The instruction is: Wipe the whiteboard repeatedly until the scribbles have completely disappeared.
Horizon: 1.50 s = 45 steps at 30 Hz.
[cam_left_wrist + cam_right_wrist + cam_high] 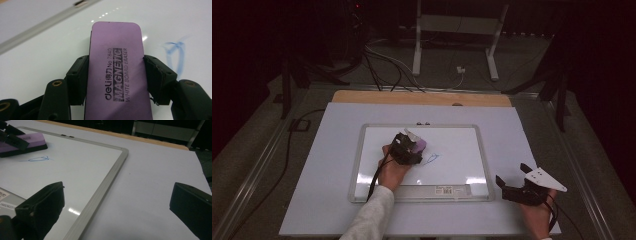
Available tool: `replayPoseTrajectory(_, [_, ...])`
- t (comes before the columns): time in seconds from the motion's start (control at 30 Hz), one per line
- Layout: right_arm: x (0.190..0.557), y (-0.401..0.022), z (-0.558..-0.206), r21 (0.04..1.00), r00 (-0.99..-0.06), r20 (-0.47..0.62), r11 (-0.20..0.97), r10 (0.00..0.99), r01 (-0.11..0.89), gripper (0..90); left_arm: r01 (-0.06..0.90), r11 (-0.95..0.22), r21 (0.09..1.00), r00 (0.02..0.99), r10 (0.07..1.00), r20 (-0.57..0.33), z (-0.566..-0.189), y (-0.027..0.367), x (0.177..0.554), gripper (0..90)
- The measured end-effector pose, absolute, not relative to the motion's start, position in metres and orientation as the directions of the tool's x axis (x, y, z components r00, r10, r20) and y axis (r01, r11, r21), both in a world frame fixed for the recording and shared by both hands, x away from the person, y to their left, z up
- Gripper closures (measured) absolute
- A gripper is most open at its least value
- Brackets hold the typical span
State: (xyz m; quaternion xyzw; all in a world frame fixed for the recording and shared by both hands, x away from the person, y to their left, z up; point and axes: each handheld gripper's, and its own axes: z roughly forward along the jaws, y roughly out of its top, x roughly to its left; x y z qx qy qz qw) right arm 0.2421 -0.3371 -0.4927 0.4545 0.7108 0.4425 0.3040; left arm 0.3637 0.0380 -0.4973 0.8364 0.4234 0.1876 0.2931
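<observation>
The left gripper (416, 148) holds a purple whiteboard eraser (117, 72) clamped across its long sides, pads bearing on both edges with no gap visible in the left gripper view. The eraser sits on the whiteboard (462, 137) near its centre, with a small blue marker scribble (432, 158) just beside it at roughly 4 o'clock in the high view. Judged from its look, the eraser is a light block with a rigid plastic back and a dark soft pad beneath; the smooth sides could slip under a slack grip, so the present hold across the narrow width, about midway along its length, appears sound. The printed label reads magnetic, so some drag on the board is likely. The right gripper (511, 187) rests apart at 4 o'clock off the board's corner, jaws wide and holding nothing
</observation>
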Motion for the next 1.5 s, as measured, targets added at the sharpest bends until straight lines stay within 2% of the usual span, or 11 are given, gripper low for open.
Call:
replayPoseTrajectory(0.17, [0.242,-0.336,-0.493,0.904,-0.404,-0.033,0.200,0.914,0.378,0.1,0.577,-0.488,0.654,0.633,0.774,0.020,-0.498,0.027,0.347,41.9])
replayPoseTrajectory(0.23, [0.242,-0.336,-0.493,0.904,-0.405,-0.035,0.202,0.913,0.378,0.1,0.558,-0.514,0.651,0.665,0.746,0.019,-0.497,0.022,0.341,41.9])
replayPoseTrajectory(0.3, [0.242,-0.336,-0.493,0.904,-0.406,-0.035,0.202,0.913,0.377,0.1,0.525,-0.544,0.655,0.683,0.729,0.058,-0.497,0.018,0.337,41.9])
replayPoseTrajectory(0.4, [0.242,-0.336,-0.493,0.904,-0.404,-0.035,0.201,0.914,0.378,0.1,0.531,-0.538,0.655,0.682,0.730,0.046,-0.497,0.020,0.341,41.9])
replayPoseTrajectory(0.63, [0.242,-0.337,-0.493,0.906,-0.403,-0.031,0.196,0.915,0.376,0.1,0.572,-0.516,0.638,0.585,0.802,0.123,-0.496,0.033,0.370,41.9])
replayPoseTrajectory(0.83, [0.242,-0.337,-0.493,0.905,-0.407,-0.032,0.200,0.913,0.377,0.1,0.615,-0.467,0.635,0.534,0.840,0.100,-0.496,0.029,0.387,41.9])
replayPoseTrajectory(1.17, [0.242,-0.336,-0.493,0.904,-0.408,-0.034,0.202,0.912,0.377,0.1,0.530,-0.556,0.640,0.698,0.715,0.043,-0.496,-0.012,0.358,41.9])
replayPoseTrajectory(1.27, [0.242,-0.336,-0.493,0.904,-0.408,-0.034,0.203,0.912,0.377,0.1,0.523,-0.566,0.637,0.706,0.707,0.048,-0.496,-0.012,0.358,41.9])
replayPoseTrajectory(1.5, [0.242,-0.338,-0.493,0.905,-0.402,-0.031,0.197,0.915,0.377,0.1,0.602,-0.500,0.623,0.586,0.806,0.081,-0.495,0.016,0.377,42.0])
